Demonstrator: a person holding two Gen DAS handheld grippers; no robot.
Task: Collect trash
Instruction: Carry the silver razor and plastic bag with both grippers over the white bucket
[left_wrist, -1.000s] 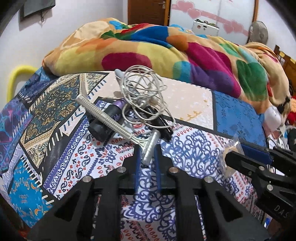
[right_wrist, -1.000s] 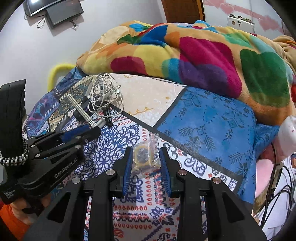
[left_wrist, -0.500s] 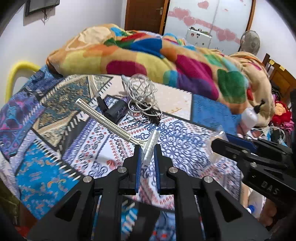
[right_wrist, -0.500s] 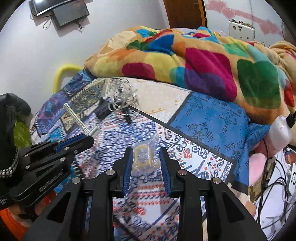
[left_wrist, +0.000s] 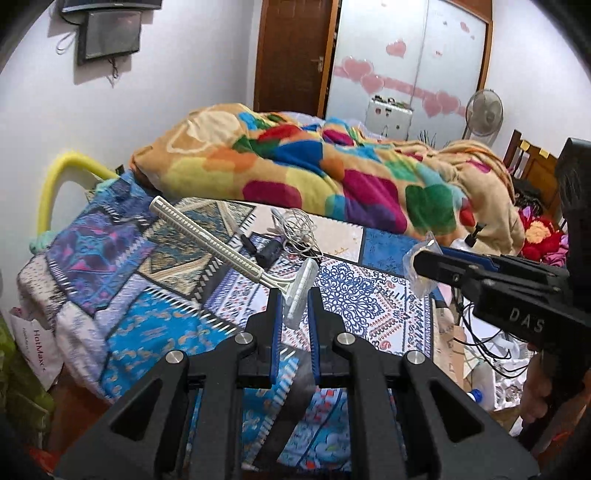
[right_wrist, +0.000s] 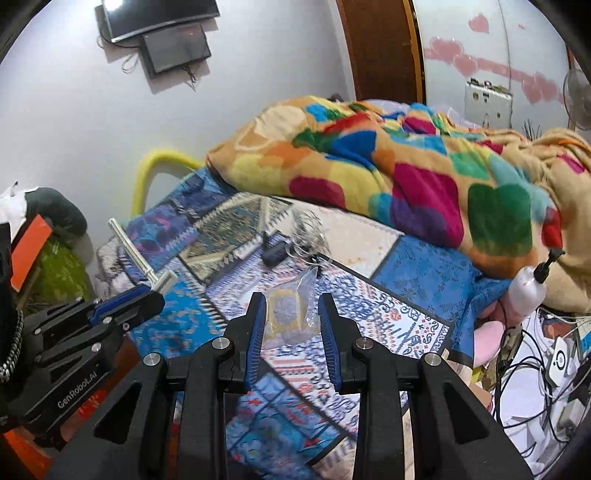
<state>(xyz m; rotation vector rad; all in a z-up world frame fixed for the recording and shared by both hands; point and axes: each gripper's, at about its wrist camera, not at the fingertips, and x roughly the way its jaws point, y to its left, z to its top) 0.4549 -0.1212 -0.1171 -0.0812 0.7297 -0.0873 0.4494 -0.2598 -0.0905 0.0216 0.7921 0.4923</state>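
A bedroom, seen from two handheld black grippers raised above a bed.

The left gripper (left_wrist: 291, 306) has its blue-padded jaws drawn in narrow and clamped on the head of a white plastic disposable razor (left_wrist: 236, 258). The razor's ribbed handle slants up and to the left, clear of the bedding. In the right wrist view the same razor (right_wrist: 138, 258) sticks up from the left gripper (right_wrist: 147, 295) at the left edge of the picture.

The right gripper (right_wrist: 291, 317) is closed partway on a small clear plastic packet with a yellowish round thing inside (right_wrist: 288, 314). The packet sits between the blue pads, its crinkled top corner poking up past the fingertips. In the left wrist view this packet (left_wrist: 421, 266) shows at the tip of the right gripper (left_wrist: 424, 262), which reaches in from the right; part of a hand (left_wrist: 535, 391) grips its handle at the lower right.

Below both grippers lies a bed covered with a patchwork sheet in blue, white and tan prints (left_wrist: 155, 325). On the sheet, well beyond the grippers, rest a coil of pale grey cable (left_wrist: 295, 225) and a small dark cylinder-shaped thing (left_wrist: 269, 251), touching each other. Behind them a thick fleece blanket with bright multicoloured patches (left_wrist: 332, 173) is heaped across the bed. A bent yellow tube (left_wrist: 55, 184) stands at the bed's left side against a white wall.
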